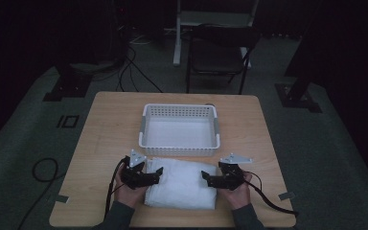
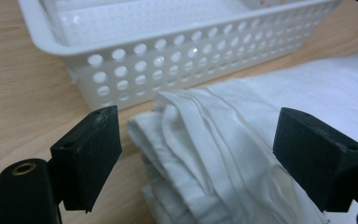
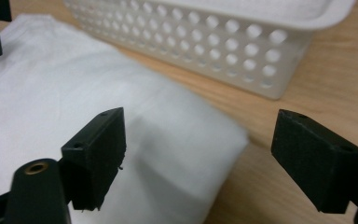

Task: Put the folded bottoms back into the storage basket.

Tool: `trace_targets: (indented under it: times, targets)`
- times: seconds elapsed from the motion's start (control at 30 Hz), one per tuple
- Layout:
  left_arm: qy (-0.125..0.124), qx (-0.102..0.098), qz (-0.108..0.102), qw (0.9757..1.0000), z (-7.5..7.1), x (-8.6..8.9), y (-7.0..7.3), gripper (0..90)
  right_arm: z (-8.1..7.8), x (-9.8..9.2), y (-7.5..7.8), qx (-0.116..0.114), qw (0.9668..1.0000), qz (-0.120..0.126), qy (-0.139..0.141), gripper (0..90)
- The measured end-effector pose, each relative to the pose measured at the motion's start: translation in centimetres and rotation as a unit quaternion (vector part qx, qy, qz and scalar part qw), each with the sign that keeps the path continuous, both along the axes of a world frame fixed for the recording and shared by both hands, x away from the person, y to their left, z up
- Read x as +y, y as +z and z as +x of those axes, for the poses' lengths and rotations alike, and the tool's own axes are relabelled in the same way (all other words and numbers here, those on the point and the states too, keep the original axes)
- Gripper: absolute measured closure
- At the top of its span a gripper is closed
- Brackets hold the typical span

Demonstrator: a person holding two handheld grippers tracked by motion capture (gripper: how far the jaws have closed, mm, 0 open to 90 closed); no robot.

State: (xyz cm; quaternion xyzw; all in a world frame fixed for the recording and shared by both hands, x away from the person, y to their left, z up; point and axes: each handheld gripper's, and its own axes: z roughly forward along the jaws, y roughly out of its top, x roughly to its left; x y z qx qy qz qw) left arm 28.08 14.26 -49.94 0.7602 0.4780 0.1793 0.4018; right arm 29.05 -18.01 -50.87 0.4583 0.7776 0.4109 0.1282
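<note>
Left gripper view — jaws wide, astride folded towel corner

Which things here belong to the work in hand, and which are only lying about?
In the work:
- folded white cloth towel
- white perforated plastic basket
- left gripper, open
- right gripper, open

Lying about:
- dark folding chair behind the light wooden table
- black cables on the floor
</note>
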Motion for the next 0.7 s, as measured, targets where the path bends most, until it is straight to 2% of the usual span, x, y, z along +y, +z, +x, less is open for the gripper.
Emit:
trace_targets:
  times: [0.2, 0.33, 0.4, 0.57, 0.7]
  targets:
    - [-0.012, 0.001, -0.003, 0.9999, -0.9, -0.4, -0.2, 13.9, -0.4, 0.4, -0.5, 0.005, 0.9999, 0.001, 0.009, 14.7]
    - [-0.017, 0.005, 0.009, 0.9998, -1.2, -1.0, -0.9, 11.2, -0.4, 0.8, -1.0, 0.014, 0.9998, -0.002, 0.013, 13.7]
    - [-0.015, 0.010, 0.017, 0.9997, -1.1, -1.2, -1.4, 9.6, -0.3, 0.9, -1.3, 0.017, 0.9997, -0.008, 0.013, 12.5]
    - [-0.015, 0.029, 0.010, 0.9994, -0.5, -1.0, -2.9, 7.9, -0.2, 1.0, -1.9, 0.016, 0.9998, -0.015, 0.004, 11.1]
    - [-0.017, 0.037, 0.013, 0.9991, -0.2, -0.9, -3.5, 3.1, 0.0, 1.2, -2.6, 0.027, 0.9995, -0.014, 0.003, 9.9]
